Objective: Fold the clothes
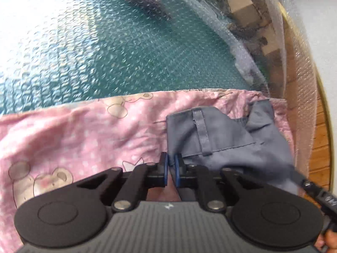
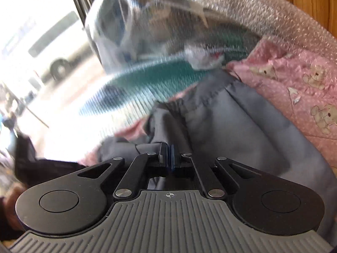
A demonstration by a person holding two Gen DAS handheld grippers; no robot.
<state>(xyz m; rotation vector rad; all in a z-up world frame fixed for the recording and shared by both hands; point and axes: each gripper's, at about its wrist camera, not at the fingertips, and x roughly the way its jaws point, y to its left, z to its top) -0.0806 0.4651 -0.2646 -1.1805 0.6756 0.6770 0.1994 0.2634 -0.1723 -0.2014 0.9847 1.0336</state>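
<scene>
Grey garment (image 1: 227, 139), trousers or shorts by the belt loop and waistband seam, lies bunched on a pink bear-print cloth (image 1: 84, 130) near the right-hand end of that cloth's far edge; one flap is turned over, the rest rumpled, no clean fold line visible. Left claw (image 1: 171, 165): blue pads nearly together, a thin edge of the grey fabric caught between them at the garment's near left corner. Right claw (image 2: 169, 155): jaws closed to a sliver, grey fabric (image 2: 221, 126) heaped directly under and ahead of them; it looks pinched on a fold of it, though the contact itself is hard to see through the blur. Judgement: folding is early. Both claws have a grip and the piece is partly gathered, but it is not flattened, not halved, not squared. Left to do: spread or lift it, bring edges together, lay it down neat. Beyond the pink cloth the surface is covered in bubble wrap (image 1: 130, 48) over green, with more wrap bunched along the far right edge. Right wrist view heavily motion-blurred.
</scene>
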